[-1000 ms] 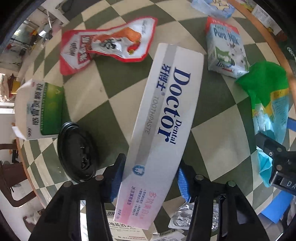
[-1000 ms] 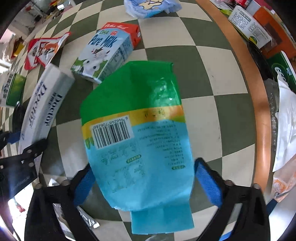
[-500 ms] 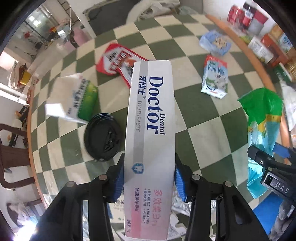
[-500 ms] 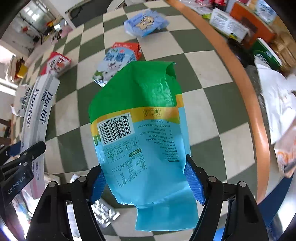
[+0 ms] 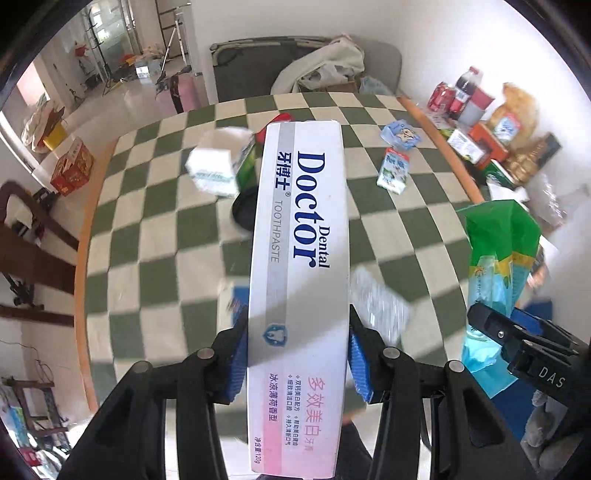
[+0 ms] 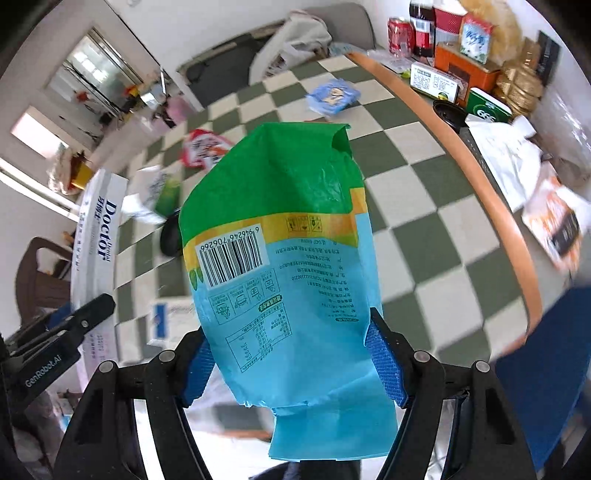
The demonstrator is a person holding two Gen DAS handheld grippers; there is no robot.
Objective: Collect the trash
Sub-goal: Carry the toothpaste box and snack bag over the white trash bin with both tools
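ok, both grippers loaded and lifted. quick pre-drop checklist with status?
1. Left gripper shut on toothpaste box: ok.
2. Right gripper shut on snack bag: ok.
3. Both items held off the checkered table: ok.
4. Grippers apart, not touching: ok.
5. Bin location: cannot tell, none in view.
6. Trash left on the table, milk carton included: not ok.

Looking like a lived-in room doubling as a workspace: green-and-white checkered table point(image 5: 166, 236) with a wooden rim, grey sofa point(image 5: 258, 70) holding heaped cloth behind it, tripods point(image 5: 173, 40) standing on a glossy floor, groceries and soda bottles point(image 6: 424, 26) crowding the side, brown wooden chair point(image 5: 22, 240) sitting left.
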